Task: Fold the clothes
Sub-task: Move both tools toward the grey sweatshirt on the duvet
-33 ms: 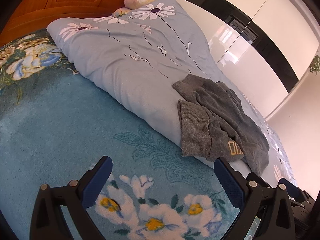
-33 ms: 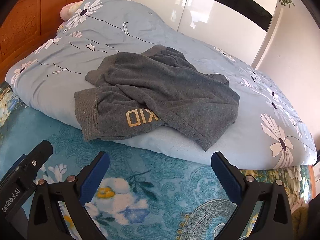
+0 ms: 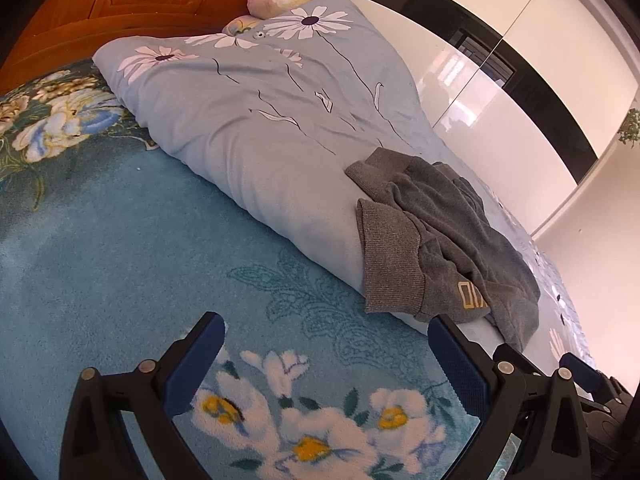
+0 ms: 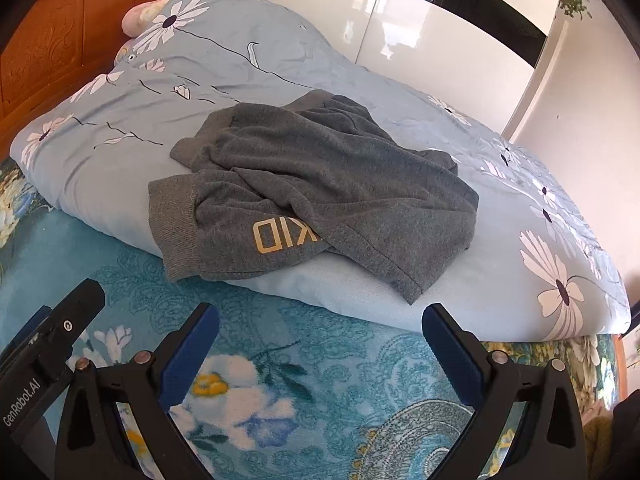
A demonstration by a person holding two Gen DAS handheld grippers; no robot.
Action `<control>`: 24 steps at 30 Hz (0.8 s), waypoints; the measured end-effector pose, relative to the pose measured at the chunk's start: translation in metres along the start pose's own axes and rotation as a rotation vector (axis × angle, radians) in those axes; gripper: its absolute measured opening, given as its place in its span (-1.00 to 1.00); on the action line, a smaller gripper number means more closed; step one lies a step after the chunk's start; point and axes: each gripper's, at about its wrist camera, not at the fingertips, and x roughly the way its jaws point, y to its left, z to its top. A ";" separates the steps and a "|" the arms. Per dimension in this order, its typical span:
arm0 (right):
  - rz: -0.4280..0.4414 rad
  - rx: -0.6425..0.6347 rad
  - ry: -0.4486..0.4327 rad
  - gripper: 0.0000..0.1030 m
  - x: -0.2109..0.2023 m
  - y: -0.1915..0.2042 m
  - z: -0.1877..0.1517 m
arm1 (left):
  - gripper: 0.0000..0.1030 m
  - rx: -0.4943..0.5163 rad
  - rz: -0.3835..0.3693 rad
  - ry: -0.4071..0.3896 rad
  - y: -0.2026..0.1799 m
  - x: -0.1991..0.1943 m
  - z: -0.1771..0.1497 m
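free: blanket [image 4: 320, 360] before grippers | obstacle: raised quilt [image 4: 360, 292] edge ahead

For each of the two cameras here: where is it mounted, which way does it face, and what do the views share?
Left wrist: on the left hand-held gripper, angled down over the blanket; sweater at right; right hand-held gripper's edge at lower right.
Right wrist: on the right hand-held gripper, facing the sweater head-on; left hand-held gripper's body at lower left.
Shared: sweater, duvet, headboard; both open, empty.
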 end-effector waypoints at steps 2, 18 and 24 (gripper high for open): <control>0.009 0.004 -0.007 0.97 0.001 -0.003 -0.001 | 1.00 -0.005 -0.002 0.003 0.002 0.000 0.001; -0.091 -0.073 -0.006 0.97 -0.002 0.001 0.003 | 1.00 0.015 0.018 0.004 0.008 0.001 0.002; -0.070 -0.083 -0.019 0.97 -0.008 0.001 0.009 | 1.00 0.057 0.012 0.002 0.000 0.000 0.000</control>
